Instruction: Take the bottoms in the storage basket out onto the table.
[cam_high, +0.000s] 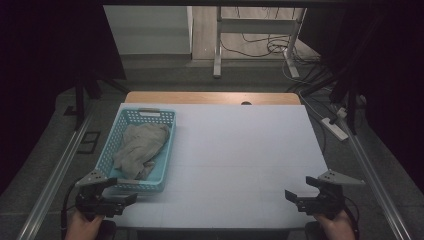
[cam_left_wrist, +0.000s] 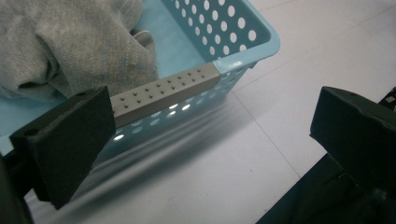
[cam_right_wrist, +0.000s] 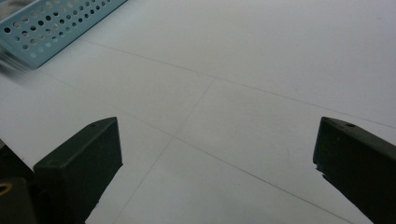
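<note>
Light blue perforated basket (cam_high: 168, 131) on the left part of the white table (cam_high: 240, 155), long axis running away from the person. Inside the basket, a crumpled grey cloth (cam_high: 140, 147), bunched across the middle and spilling toward the near end. On the basket's near rim, a grey studded handle strip (cam_left_wrist: 163, 91).

Left gripper (cam_high: 120, 192) just off the basket's near left corner, jaws spread wide with nothing between them; in the left gripper view, one jaw overlapping the handle strip's end, the other over bare table beside the basket, the cloth (cam_left_wrist: 70, 42) just beyond the rim (cam_left_wrist: 261, 46). Contact with the basket: cannot tell.

Right gripper (cam_high: 300, 189) well apart from the basket, near the table's near right corner, jaws likewise wide apart and empty, pointing back toward the basket across bare table (cam_right_wrist: 243, 70). Corner of the basket (cam_right_wrist: 51, 23) at the far left of the right gripper view.
</note>
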